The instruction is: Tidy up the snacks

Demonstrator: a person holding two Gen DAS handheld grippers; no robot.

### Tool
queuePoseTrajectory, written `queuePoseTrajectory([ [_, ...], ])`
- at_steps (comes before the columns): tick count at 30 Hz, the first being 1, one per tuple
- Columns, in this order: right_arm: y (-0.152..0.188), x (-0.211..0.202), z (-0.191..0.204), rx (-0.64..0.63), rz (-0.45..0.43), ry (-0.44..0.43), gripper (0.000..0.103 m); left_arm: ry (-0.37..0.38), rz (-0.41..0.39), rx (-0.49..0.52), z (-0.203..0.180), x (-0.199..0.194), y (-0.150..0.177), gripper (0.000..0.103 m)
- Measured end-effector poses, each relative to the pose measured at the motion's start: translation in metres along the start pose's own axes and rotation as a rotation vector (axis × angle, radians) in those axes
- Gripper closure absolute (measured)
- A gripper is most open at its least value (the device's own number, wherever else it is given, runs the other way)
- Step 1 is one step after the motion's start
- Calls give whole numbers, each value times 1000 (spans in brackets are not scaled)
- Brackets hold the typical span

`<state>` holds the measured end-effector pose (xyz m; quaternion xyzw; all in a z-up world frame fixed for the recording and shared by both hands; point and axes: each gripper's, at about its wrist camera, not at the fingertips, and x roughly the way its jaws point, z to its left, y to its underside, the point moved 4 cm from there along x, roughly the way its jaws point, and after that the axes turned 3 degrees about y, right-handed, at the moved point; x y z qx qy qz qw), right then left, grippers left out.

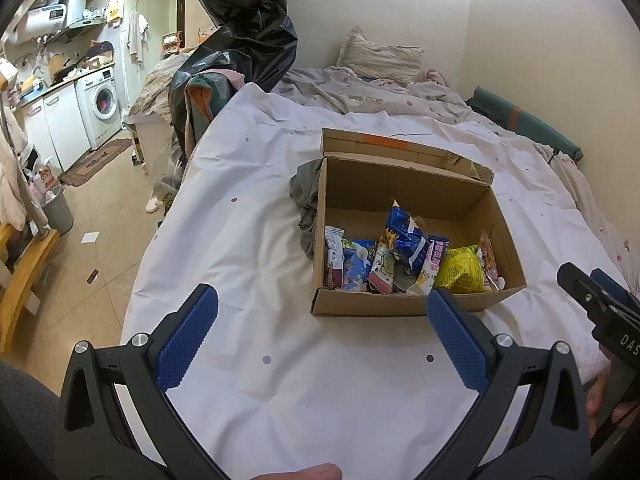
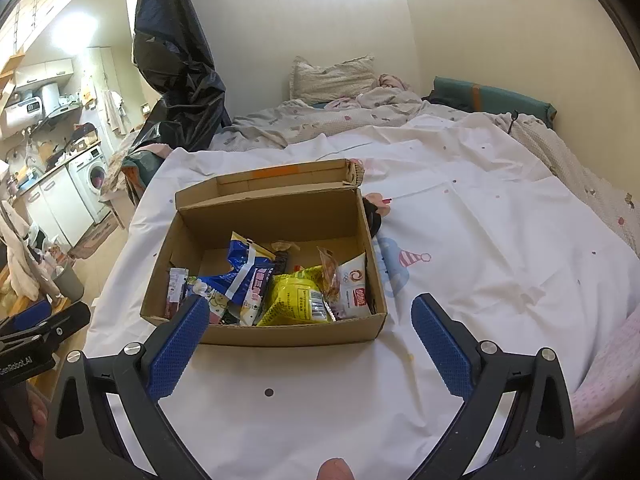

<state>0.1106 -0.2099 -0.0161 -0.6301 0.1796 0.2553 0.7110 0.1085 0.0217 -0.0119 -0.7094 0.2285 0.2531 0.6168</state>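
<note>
You held your left gripper (image 1: 322, 324) and right gripper (image 2: 310, 336) spread wide and empty above the white sheet (image 1: 248, 240) on the bed. The snacks (image 2: 280, 288) sat piled in the open cardboard box (image 2: 280, 332) just ahead of both, toward its near wall.

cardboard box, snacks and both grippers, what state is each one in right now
cardboard box: open, lid flap folded back, upright on the white sheet
blue snack packet: in the box, propped on the other packets
yellow snack packet: in the box, crumpled, near the front wall
left gripper: open, holding nothing
right gripper: open, holding nothing
</note>
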Motion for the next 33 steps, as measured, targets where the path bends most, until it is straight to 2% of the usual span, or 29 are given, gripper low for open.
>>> queuePoseTrajectory([
  [33, -1, -1, 4, -1, 1, -7, 0, 10, 11, 7, -1, 3, 4, 0],
])
